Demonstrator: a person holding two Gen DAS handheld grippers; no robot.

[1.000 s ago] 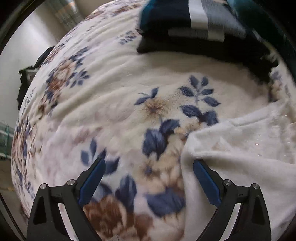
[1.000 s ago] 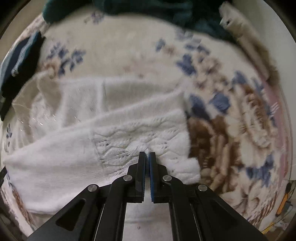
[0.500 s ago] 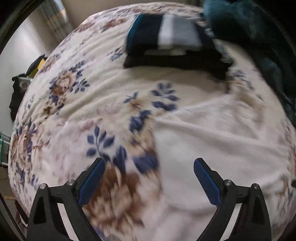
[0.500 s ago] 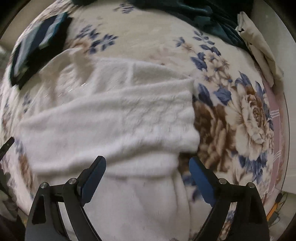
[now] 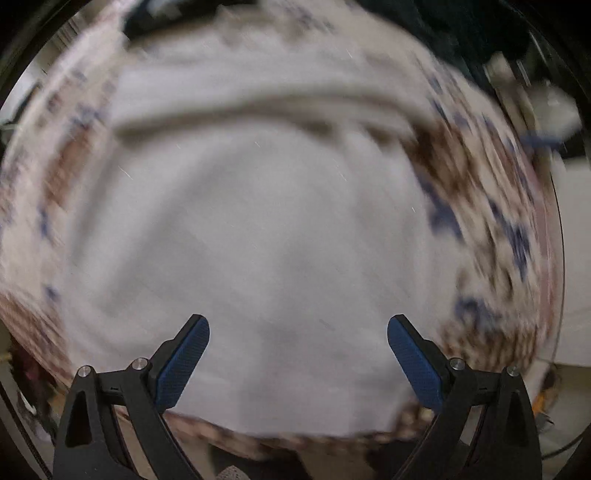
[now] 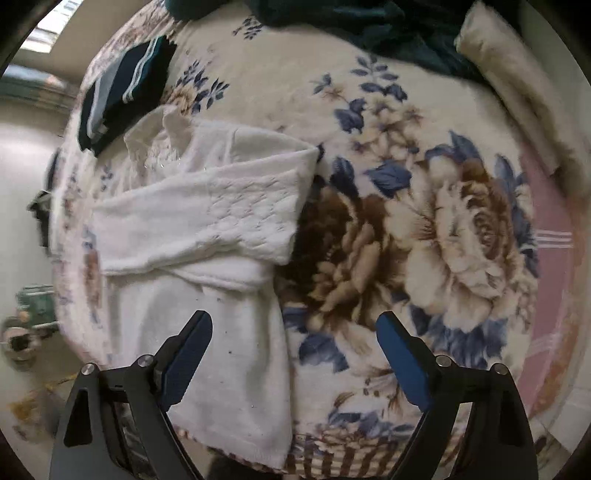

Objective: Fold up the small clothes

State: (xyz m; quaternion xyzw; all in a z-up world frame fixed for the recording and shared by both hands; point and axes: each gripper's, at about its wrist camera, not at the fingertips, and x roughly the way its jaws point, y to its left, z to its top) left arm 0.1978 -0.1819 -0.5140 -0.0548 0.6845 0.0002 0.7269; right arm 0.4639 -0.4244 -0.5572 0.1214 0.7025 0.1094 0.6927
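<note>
A white knit sweater (image 6: pixel 207 221) lies flat on the floral blanket (image 6: pixel 443 229), one sleeve folded across its body. In the left wrist view the sweater (image 5: pixel 266 240) fills the middle, heavily blurred. My left gripper (image 5: pixel 298 325) is open and empty above the sweater's lower part. My right gripper (image 6: pixel 293 321) is open and empty, above the sweater's right edge near the hem.
A folded dark striped garment (image 6: pixel 122 88) lies at the far left of the bed. A dark teal heap (image 6: pixel 369 26) and a beige cloth (image 6: pixel 517 85) lie along the far side. The bed's front edge runs below both grippers.
My right gripper opened, let go of the sleeve and pulled back to the right. My left gripper swung right from the bare blanket to over the sweater.
</note>
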